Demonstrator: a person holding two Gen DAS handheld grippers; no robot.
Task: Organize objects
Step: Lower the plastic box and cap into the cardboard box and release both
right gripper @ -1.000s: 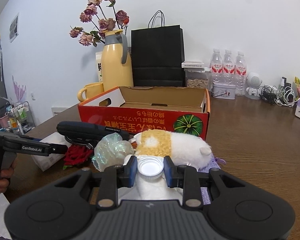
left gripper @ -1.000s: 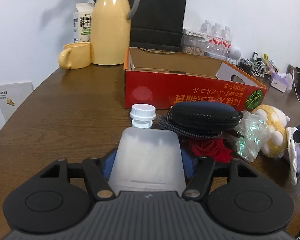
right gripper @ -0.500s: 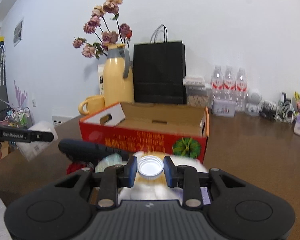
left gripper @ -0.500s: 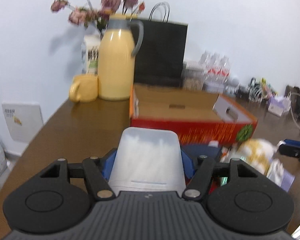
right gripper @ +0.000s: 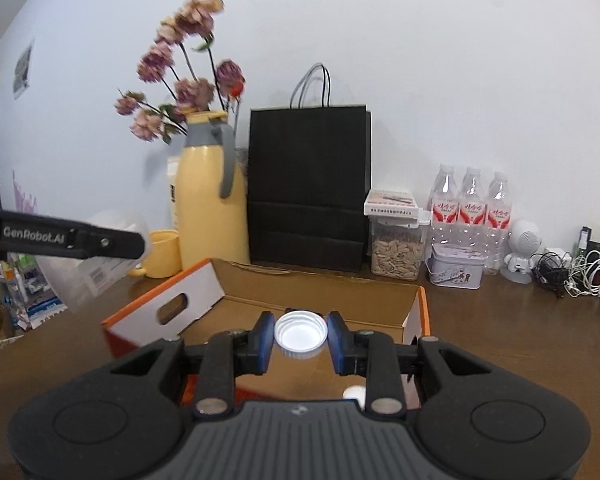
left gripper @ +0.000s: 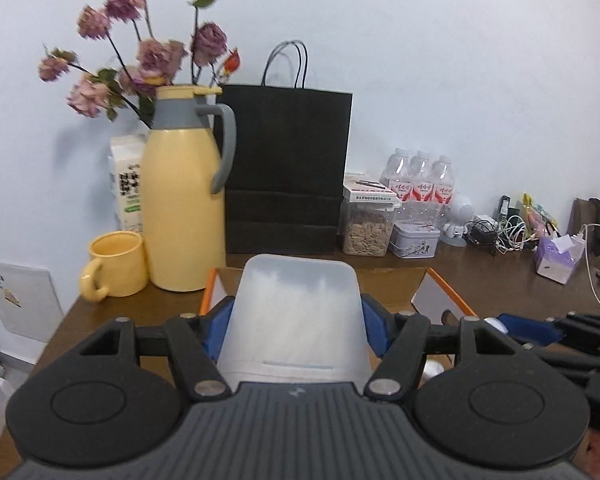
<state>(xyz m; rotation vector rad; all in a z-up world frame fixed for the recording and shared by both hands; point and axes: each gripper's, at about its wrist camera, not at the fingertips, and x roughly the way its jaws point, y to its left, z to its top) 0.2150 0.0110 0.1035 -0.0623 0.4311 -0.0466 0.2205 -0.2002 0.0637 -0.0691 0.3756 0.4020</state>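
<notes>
My left gripper [left gripper: 296, 320] is shut on a translucent white plastic bottle [left gripper: 296, 316], held in the air before the open cardboard box [left gripper: 440, 292]. It hides most of the box in the left wrist view. My right gripper [right gripper: 301, 338] is shut on a white bottle cap [right gripper: 301, 334], open side facing the camera, held above the box [right gripper: 320, 300], whose brown inside shows empty. The left gripper with the bottle [right gripper: 96, 256] shows at the left of the right wrist view, higher than the box. The right gripper shows at the right edge of the left wrist view [left gripper: 540, 330].
At the back of the brown table [right gripper: 520, 328] stand a yellow thermos [left gripper: 182, 200] with flowers behind it, a yellow mug [left gripper: 116, 264], a black paper bag [left gripper: 286, 172], a seed jar [left gripper: 368, 224], a tin, water bottles [left gripper: 420, 184], cables and a tissue box [left gripper: 556, 258].
Both grippers have risen from table level and moved toward the box. The plush toy, black case and other items at the box front have dropped out of view.
</notes>
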